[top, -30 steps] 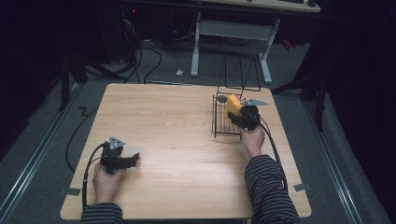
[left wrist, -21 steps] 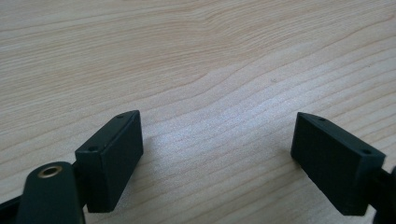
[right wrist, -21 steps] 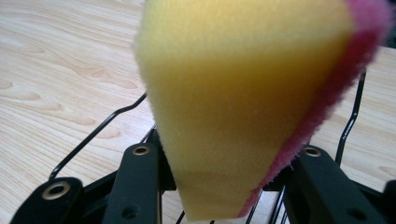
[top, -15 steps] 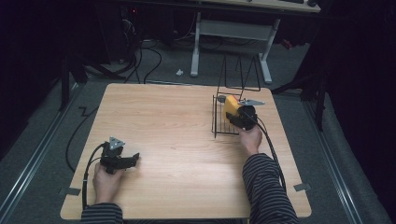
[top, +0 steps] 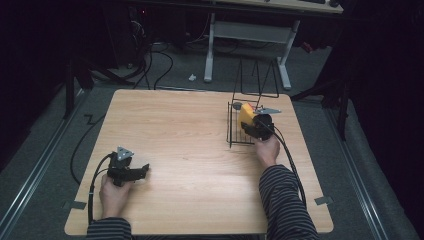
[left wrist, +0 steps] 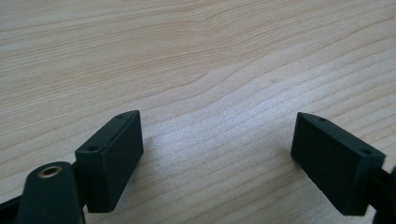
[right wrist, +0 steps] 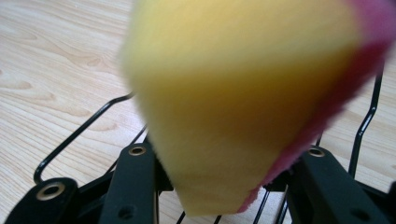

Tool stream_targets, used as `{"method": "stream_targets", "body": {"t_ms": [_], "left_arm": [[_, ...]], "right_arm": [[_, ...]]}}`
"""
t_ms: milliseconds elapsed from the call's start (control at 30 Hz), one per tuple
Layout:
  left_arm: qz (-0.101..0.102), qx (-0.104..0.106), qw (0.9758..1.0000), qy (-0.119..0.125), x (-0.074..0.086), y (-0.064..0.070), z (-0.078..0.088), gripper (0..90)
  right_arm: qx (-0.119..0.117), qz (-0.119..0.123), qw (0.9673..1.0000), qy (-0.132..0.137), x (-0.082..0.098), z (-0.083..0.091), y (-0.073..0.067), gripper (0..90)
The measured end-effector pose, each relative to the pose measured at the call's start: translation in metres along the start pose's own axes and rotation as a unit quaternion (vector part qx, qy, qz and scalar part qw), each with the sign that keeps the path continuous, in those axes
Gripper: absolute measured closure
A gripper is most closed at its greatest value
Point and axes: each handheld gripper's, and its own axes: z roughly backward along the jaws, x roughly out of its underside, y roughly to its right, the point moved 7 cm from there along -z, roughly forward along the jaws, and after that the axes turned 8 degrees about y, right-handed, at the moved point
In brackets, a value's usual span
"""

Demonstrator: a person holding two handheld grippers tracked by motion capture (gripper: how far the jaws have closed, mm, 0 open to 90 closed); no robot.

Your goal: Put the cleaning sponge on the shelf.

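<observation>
Wooden table (top: 200, 150), right tool (top: 252, 125) gripping sponge (top: 246, 114), wire rack (top: 235, 135)

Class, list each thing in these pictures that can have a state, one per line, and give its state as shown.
Sponge: yellow with a pink layer, gripped and held above the rack.
Right gripper: jaws just easing open, pads on the sponge.
Left gripper: open, nothing between the jaws, low over the table.
Wire rack: upright on the table's right side; whether anything sits in it cannot be told.
</observation>
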Motion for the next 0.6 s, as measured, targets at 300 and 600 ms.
{"method": "stream_targets", "body": {"t_ms": [300,600], "left_arm": [[0.000,0.000,1.0000,0.000,0.0000,0.0000,0.0000,17.4],[0.000,0.000,1.0000,0.000,0.0000,0.0000,0.0000,17.3]], "right_arm": [[0.003,-0.001,1.0000,-0.004,0.0024,0.0001,0.0012,48.1],[-0.004,-0.014,0.9999,0.003,-0.0014,0.0079,-0.0001,29.9]]}}
